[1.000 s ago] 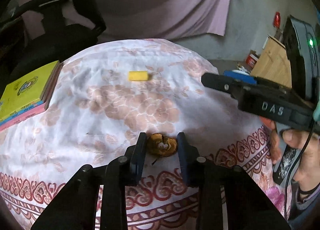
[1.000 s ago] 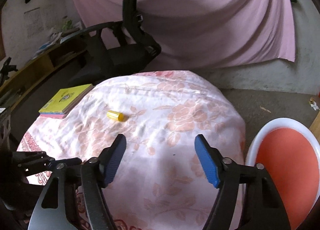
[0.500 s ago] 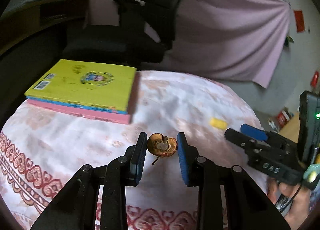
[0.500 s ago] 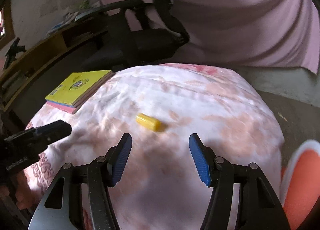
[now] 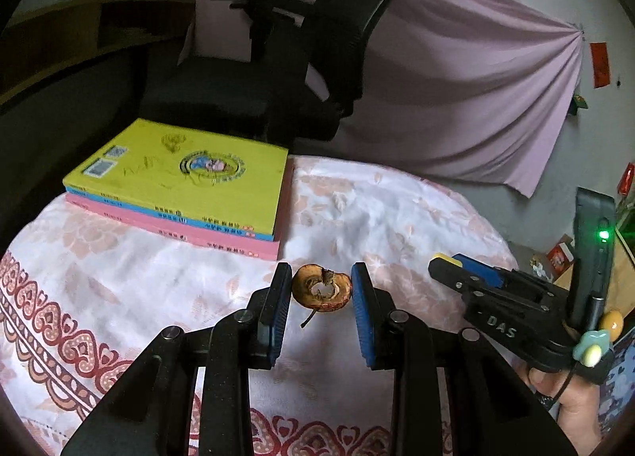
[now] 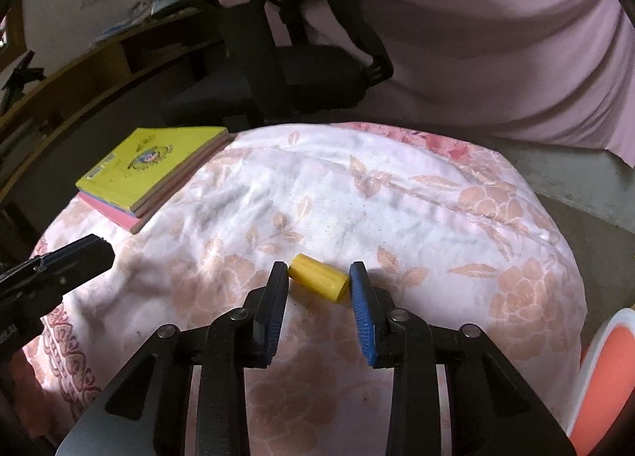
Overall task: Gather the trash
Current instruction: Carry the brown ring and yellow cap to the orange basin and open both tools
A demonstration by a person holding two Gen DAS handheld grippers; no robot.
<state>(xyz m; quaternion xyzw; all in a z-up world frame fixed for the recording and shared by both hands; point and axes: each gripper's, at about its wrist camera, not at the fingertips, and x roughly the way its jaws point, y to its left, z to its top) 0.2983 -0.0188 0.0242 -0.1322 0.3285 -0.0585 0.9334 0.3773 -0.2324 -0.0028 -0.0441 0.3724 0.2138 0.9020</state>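
My left gripper (image 5: 321, 289) is shut on a brown dried apple core (image 5: 321, 291) with its stem hanging down, held above the floral tablecloth (image 5: 119, 289). My right gripper (image 6: 318, 285) has its blue pads on either side of a small yellow cylinder (image 6: 318, 282) that lies on the cloth (image 6: 397, 210). The pads touch its two ends. The right gripper also shows in the left wrist view (image 5: 456, 265), to the right of the core. The left gripper's tip shows at the left of the right wrist view (image 6: 79, 257).
A stack of books (image 5: 182, 182) with a yellow cover lies at the table's far left; it also shows in the right wrist view (image 6: 147, 170). A black office chair (image 5: 285, 71) stands behind the table. An orange-and-white bin (image 6: 607, 372) sits at the lower right.
My left gripper lifted the apple core off the cloth and swung left towards the books. My right gripper moved forward onto the yellow cylinder and its jaws narrowed around it.
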